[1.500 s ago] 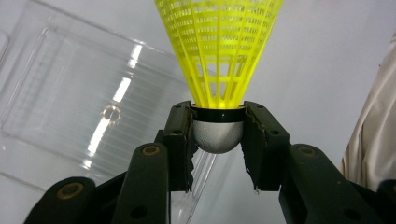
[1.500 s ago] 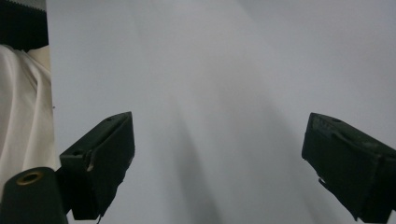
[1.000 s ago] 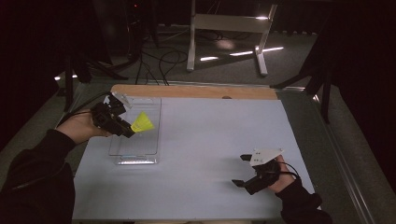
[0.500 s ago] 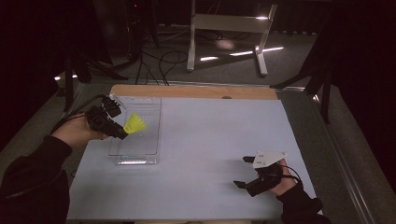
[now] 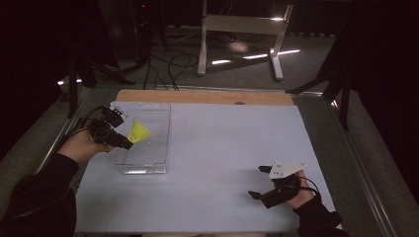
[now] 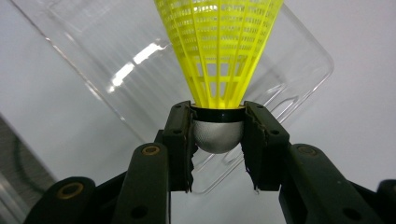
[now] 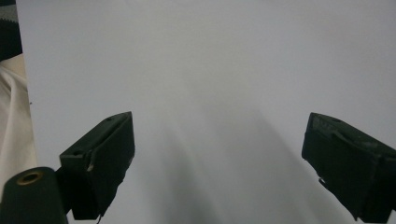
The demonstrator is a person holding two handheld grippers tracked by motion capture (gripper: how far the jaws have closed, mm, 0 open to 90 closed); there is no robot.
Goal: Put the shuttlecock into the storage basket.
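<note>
The left gripper (image 6: 217, 140), clamped on the yellow shuttlecock (image 6: 218, 51) by its grey cork, holds it over the clear tray (image 5: 148, 143) with the skirt pointing toward 2 o'clock, while the right gripper (image 5: 261, 183), jaws apart, rests on the counter (image 5: 222, 148) well apart at 4 o'clock.

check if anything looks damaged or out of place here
One thing: in the left gripper view the black pads on the left tongs look torn, with ragged lower edges. Otherwise nothing stands out: the yellow plastic shuttlecock is gripped squarely by its silver rounded cap over the clear plastic tray, and the right tongs are open.
</note>
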